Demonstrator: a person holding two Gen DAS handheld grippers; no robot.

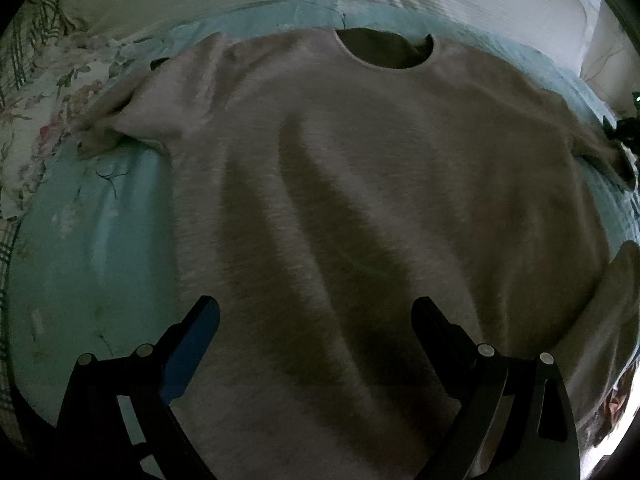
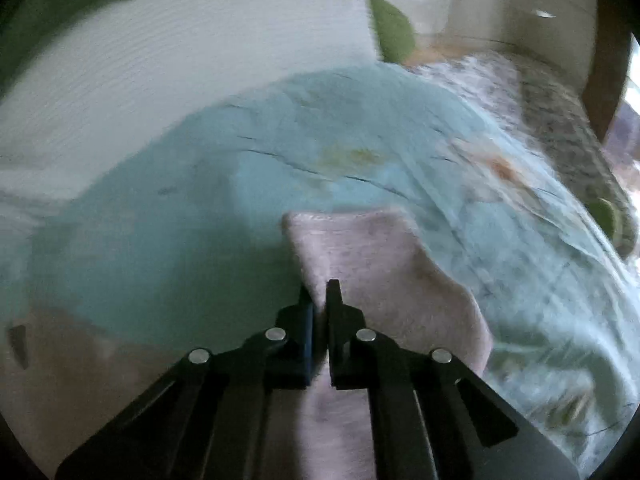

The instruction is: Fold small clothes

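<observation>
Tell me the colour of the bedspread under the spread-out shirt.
Light turquoise bedspread with a faint floral print, clearest in the left wrist view beside the pale pinkish-beige shirt.

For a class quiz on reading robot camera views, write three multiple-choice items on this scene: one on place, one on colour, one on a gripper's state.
1. Where does the shirt lie?
A. on a bedspread
B. on a chair
C. in a basket

2. What colour is the bedspread around it?
A. red
B. light blue
C. black

3. How is the right gripper?
A. wide open
B. out of view
C. shut on a sleeve

Key: 1 A, cloth spread flat on bedding; 2 B, pale blue beside the shirt; 3 C, its jaws pinch the sleeve.
</observation>
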